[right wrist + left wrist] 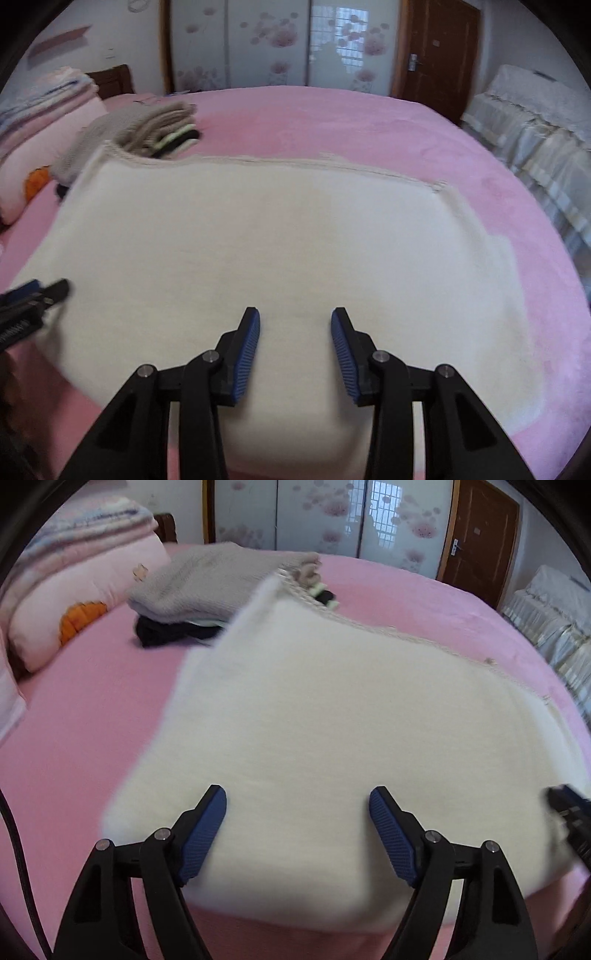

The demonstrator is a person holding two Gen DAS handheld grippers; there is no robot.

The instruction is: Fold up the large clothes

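A large cream-white knit garment point(332, 731) lies spread flat on the pink bed; it also shows in the right wrist view point(266, 236), with a beige ribbed hem along its far edge. My left gripper point(297, 805) is open and empty, hovering over the garment's near left part. My right gripper point(295, 325) is open and empty over the garment's near edge. The right gripper shows at the right edge of the left wrist view point(569, 812); the left gripper shows at the left edge of the right wrist view point(33, 299).
A stack of folded clothes point(207, 587), grey on top and dark below, sits on the bed point(85, 716) beyond the garment's far left corner. Pink pillows and folded blankets point(74, 576) lie at the left. A covered sofa point(535, 140) stands at the right.
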